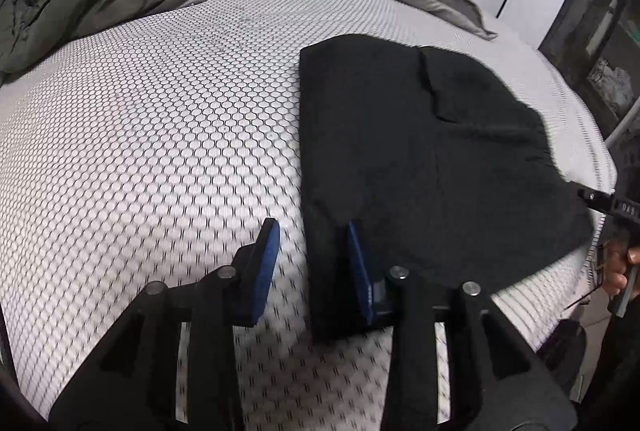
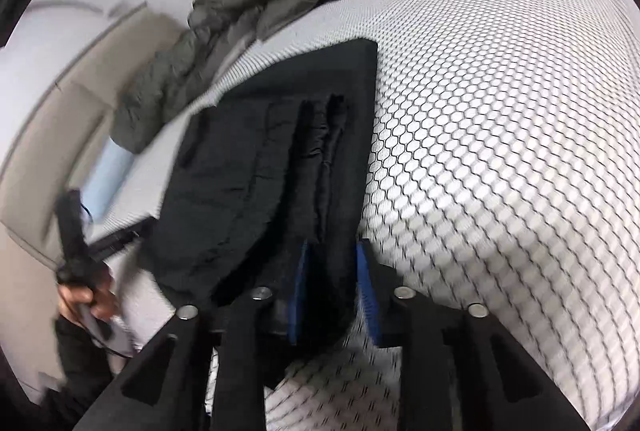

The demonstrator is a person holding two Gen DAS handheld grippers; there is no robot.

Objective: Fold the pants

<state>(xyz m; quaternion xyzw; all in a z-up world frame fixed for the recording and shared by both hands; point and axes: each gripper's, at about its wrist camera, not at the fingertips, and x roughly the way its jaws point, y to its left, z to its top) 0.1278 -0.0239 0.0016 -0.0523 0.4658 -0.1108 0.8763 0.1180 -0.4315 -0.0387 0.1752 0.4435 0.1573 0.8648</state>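
Both tongs sit part-open gripping nothing, left gripper (image 1: 310, 267) straddling the edge of the folded black pants (image 1: 420, 159) on the mattress (image 1: 160, 111), right gripper (image 2: 334, 291) around a fold, probably tidying.

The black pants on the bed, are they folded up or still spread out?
Folded. The black pants lie as a compact rectangle on the mattress, with stacked layer edges showing in the right wrist view.

Right claw (image 2: 332, 263) blurred; pants (image 2: 256, 167) edge smeared
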